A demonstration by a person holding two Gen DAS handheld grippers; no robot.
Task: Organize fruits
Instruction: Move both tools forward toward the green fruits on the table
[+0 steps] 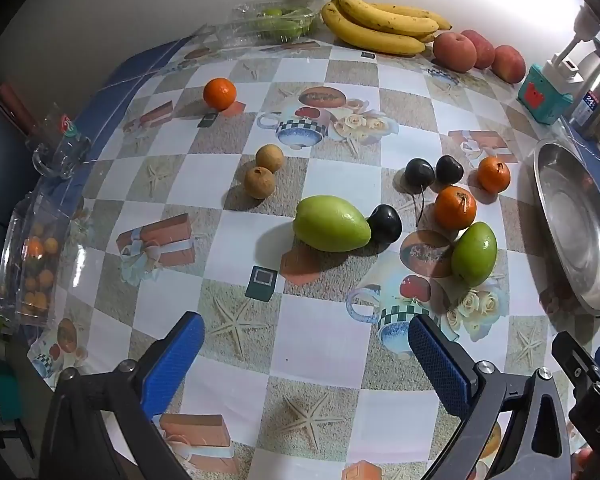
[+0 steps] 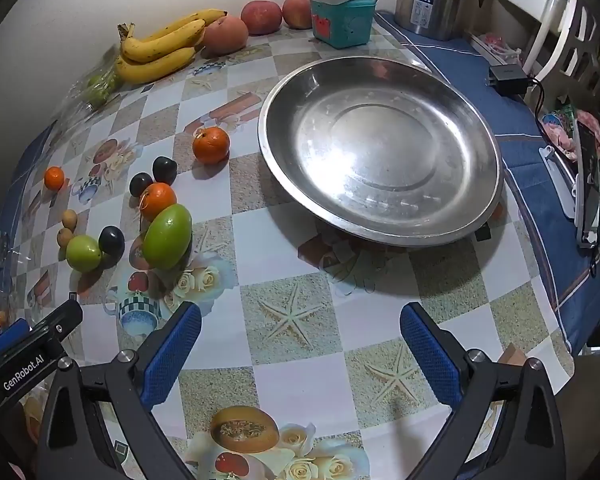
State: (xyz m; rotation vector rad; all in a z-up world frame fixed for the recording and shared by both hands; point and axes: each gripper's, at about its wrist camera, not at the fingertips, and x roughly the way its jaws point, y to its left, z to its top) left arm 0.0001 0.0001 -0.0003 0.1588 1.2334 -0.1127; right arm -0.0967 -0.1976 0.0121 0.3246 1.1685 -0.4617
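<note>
The left gripper [image 1: 306, 344] stands wide, its blue pads apart with nothing between them, hovering over the patterned tablecloth [image 1: 320, 332]; the right gripper [image 2: 300, 338] is just as wide and empty, above a starfish square near the table's front edge. Ahead of the left claw lies a large green fruit [image 1: 330, 223] touching a dark plum [image 1: 385, 224]. To their right sits a second green fruit [image 1: 474, 253] just beside an orange tangerine [image 1: 455, 207], with two more dark plums [image 1: 432, 172] and another tangerine [image 1: 493, 174] behind. Two small tan fruits [image 1: 264, 172] touch each other to the left, and a lone tangerine [image 1: 219, 93] lies farther back. Straight ahead of the right claw rests the steel bowl [image 2: 380, 152], holding no fruit. Along the wall are bananas [image 1: 380, 20] and three peaches [image 1: 480, 54]
</note>
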